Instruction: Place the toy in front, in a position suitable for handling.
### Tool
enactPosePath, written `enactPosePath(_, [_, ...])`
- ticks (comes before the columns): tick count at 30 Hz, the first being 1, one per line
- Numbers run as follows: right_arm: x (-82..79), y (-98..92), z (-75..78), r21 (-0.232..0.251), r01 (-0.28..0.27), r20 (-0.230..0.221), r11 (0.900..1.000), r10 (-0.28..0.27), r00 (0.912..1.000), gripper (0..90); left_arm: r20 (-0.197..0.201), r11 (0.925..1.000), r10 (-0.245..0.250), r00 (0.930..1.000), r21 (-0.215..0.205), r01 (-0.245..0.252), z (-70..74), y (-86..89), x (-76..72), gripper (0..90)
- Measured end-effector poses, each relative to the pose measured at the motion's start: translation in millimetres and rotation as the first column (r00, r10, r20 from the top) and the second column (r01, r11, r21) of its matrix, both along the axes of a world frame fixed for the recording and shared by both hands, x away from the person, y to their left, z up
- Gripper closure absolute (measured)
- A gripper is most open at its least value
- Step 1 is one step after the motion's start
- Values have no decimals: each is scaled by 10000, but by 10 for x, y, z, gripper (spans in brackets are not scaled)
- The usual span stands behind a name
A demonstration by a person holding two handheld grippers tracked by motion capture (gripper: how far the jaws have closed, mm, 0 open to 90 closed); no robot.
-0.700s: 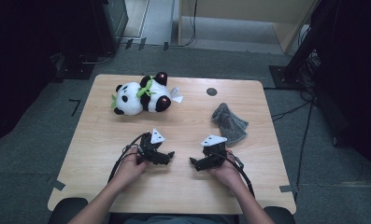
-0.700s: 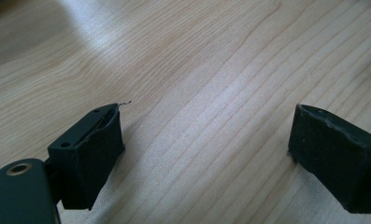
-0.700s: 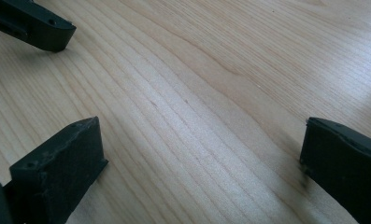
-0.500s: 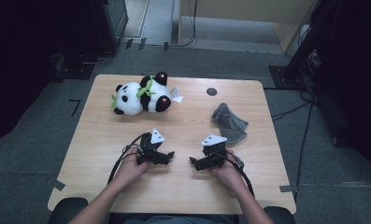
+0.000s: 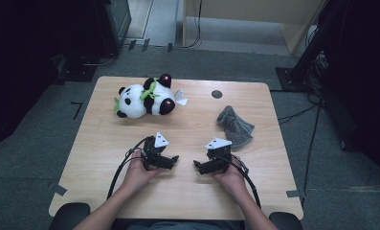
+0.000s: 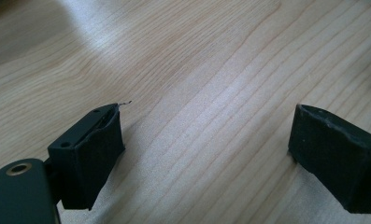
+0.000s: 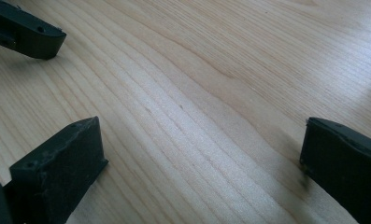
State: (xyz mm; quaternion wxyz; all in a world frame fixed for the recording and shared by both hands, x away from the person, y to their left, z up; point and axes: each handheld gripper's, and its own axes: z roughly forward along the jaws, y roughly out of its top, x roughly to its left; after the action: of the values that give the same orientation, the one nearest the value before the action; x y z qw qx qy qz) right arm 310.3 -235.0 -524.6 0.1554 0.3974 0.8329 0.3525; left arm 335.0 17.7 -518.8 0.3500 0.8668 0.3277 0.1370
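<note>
Lab or studio test space, staged for recording. Pale wooden table (image 5: 187,187) set alone on grey carpet (image 5: 44,124), corners marked off with strips of dark tape (image 5: 59,190) on the floor. Black equipment racks and stands (image 5: 106,24) in the shadows at both sides, cables (image 5: 300,112) trailing across the carpet from the right. Light-wood furniture (image 5: 254,19) along the far wall. Seen from above, nothing domestic: bare work surface, taped positions, wired gear, dim surroundings around one lit table.
</note>
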Motion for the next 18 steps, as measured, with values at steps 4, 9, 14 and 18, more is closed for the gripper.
enactPosePath(4, [0, 0, 0, 3, -1, 0, 10000, 1, 10000, 0, -5, 9998, -208, 9998, 11, 208, 1, 22, -18, 99])
enactPosePath(9, [-3, -3, 1, 17, -17, 32, 10000, 17, 10000, 9, -5, 9997, -228, 9997, 0, 228, 3, 34, -28, 106])
enactPosePath(14, [-8, -16, 17, 141, 7, 119, 9999, -9, 9999, 91, -1, 9994, -341, 9994, -9, 341, 10, 68, -10, 135])
enactPosePath(18, [-3, -17, 20, 118, 31, 115, 9999, -32, 9999, 101, 33, 9990, -442, 9990, -19, 442, 9, 78, -4, 136])
